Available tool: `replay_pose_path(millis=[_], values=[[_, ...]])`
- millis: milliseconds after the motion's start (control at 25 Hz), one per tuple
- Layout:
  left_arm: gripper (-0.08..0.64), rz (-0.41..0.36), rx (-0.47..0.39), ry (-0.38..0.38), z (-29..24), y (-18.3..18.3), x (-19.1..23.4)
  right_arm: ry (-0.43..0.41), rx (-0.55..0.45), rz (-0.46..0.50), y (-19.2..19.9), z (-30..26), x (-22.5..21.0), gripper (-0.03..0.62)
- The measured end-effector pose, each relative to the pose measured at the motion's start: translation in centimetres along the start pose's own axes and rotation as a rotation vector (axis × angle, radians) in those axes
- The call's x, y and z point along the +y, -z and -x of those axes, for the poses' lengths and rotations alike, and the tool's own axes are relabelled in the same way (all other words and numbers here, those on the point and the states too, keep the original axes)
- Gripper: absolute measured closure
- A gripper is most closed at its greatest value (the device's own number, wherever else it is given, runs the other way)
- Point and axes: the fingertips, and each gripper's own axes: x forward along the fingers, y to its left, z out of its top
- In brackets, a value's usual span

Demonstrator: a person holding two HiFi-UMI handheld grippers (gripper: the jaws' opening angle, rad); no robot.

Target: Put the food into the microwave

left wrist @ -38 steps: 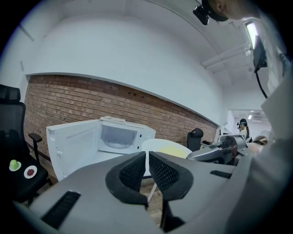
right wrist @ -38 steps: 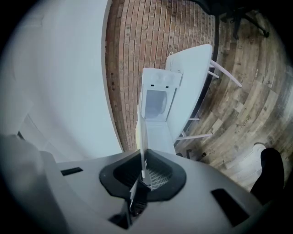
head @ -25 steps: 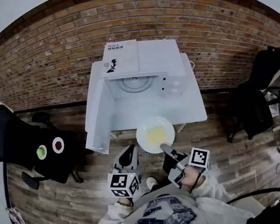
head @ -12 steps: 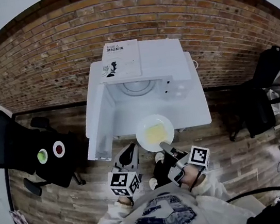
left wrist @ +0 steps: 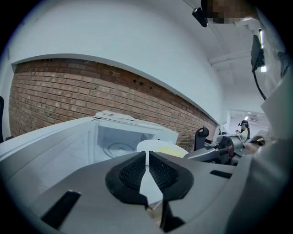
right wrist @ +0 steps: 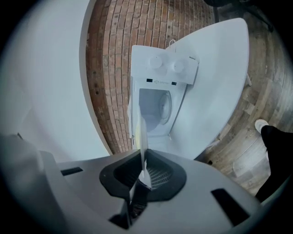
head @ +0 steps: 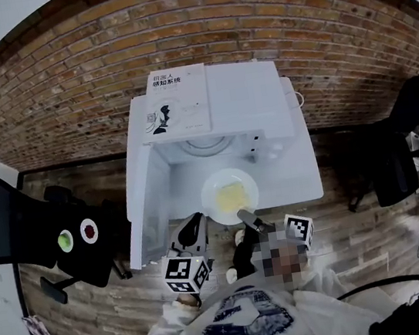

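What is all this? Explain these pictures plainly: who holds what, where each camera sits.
No robot here: a person holds a hand tool in each hand, each ending in a two-fingered claw. The top-down picture comes from a camera on the person's head; the other two come from cameras on the tools, looking along each claw. A white table carries a microwave, door open, a book lying on top. The right claw is clamped on the rim of a white plate of yellow food, held before the opening. The left claw is shut and empty, beside the plate.
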Motion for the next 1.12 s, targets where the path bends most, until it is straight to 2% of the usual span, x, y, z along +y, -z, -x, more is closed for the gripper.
replay_pose_path(millis=[400,680,1120], values=[[0.531,0.029,0.038,-0.053,-6.1,-0.7,2.3,0.042,0.050,-0.040,-5.1,-3.7,-1.3,0.561],[0.531,0.040,0.047,-0.087,-8.4,-1.0,2.7,0.053,0.086,-0.051,-7.2,-5.3,-1.8,0.561],[0.531,0.017,0.070,-0.048,-9.9,-1.4,3.3,0.075,0.060,-0.063,-7.9,-6.5,-2.2,0.561]])
